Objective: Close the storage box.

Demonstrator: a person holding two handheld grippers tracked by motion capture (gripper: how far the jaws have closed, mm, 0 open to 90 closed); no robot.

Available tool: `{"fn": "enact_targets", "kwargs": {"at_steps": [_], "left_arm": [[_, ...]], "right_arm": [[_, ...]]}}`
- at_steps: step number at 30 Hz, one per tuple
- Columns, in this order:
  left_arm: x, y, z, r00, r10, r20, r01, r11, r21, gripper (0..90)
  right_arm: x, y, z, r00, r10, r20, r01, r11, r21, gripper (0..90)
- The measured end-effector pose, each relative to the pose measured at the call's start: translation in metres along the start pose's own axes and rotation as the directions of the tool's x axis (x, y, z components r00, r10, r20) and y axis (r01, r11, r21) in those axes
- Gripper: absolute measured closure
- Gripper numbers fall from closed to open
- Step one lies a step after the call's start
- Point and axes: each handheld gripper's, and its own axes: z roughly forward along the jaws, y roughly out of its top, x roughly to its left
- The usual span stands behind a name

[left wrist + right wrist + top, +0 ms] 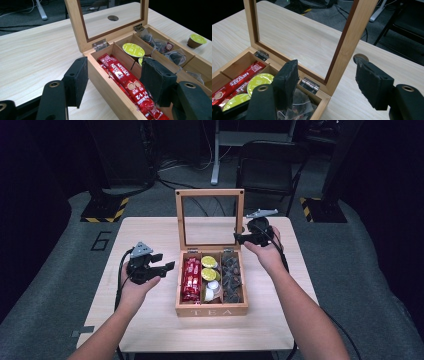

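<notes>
three compartments in one tea box [211,310]: sachets, capsules, tea bags.

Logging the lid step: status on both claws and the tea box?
Left claw open beside wooden tea box. Right claw open, straddling upright glass-paned lid edge, not gripping. Nothing in the way.

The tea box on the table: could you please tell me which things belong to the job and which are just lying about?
In the job:
tea box
lid, standing open
right gripper, jaws either side of the lid's edge
left gripper, open

Lying about:
loose pod on the table
chair
</notes>
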Motion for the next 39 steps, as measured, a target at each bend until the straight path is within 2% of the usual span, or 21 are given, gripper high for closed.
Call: {"fn": "enact_targets", "kwargs": {"at_steps": [10, 13, 16, 17, 27, 31, 36, 37, 39], "left_arm": [[0.0, -0.001, 0.0, 1.0, -0.008, -0.001, 0.008, 1.0, -0.001, 39.0], [0.0, 0.0, 0.001, 1.0, -0.007, 0.0, 0.007, 1.0, 0.001, 39.1], [-0.001, 0.0, 0.0, 1.0, -0.005, -0.002, 0.005, 1.0, -0.003, 39.0], [-0.001, 0.0, 0.0, 1.0, -0.004, -0.002, 0.004, 1.0, -0.001, 39.1], [-0.003, -0.001, 0.001, 1.0, -0.008, -0.004, 0.008, 1.0, 0.0, 39.1], [-0.004, 0.0, 0.0, 0.9999, -0.005, -0.009, 0.005, 1.0, 0.004, 39.0], [-0.003, 0.002, -0.002, 1.0, 0.001, -0.009, -0.001, 1.0, 0.005, 39.0], [-0.003, 0.002, -0.002, 0.9999, 0.0, -0.01, 0.0, 1.0, 0.004, 39.0], [-0.004, 0.002, -0.002, 0.9999, -0.005, -0.01, 0.005, 1.0, 0.002, 39.1]], "right_arm": [[-0.005, -0.004, 0.013, 0.9999, 0.012, 0.001, -0.012, 1.0, 0.012, 34.2], [-0.007, -0.004, 0.015, 1.0, -0.004, 0.0, 0.004, 1.0, 0.013, 34.2], [-0.008, -0.005, 0.016, 1.0, 0.003, 0.003, -0.003, 1.0, 0.012, 34.2], [-0.008, -0.005, 0.016, 0.9998, 0.019, 0.005, -0.019, 1.0, 0.015, 34.2], [-0.014, -0.006, 0.025, 0.9998, 0.019, 0.009, -0.019, 1.0, 0.02, 34.2], [-0.014, -0.007, 0.03, 0.9992, 0.039, 0.012, -0.039, 0.999, 0.025, 34.0], [-0.014, -0.008, 0.036, 0.9992, 0.04, 0.01, -0.04, 0.999, 0.026, 33.6], [-0.016, -0.008, 0.037, 0.9999, 0.016, 0.007, -0.016, 1.0, 0.022, 33.5], [-0.015, -0.008, 0.039, 0.9996, 0.026, 0.004, -0.026, 0.999, 0.029, 33.6]]}}
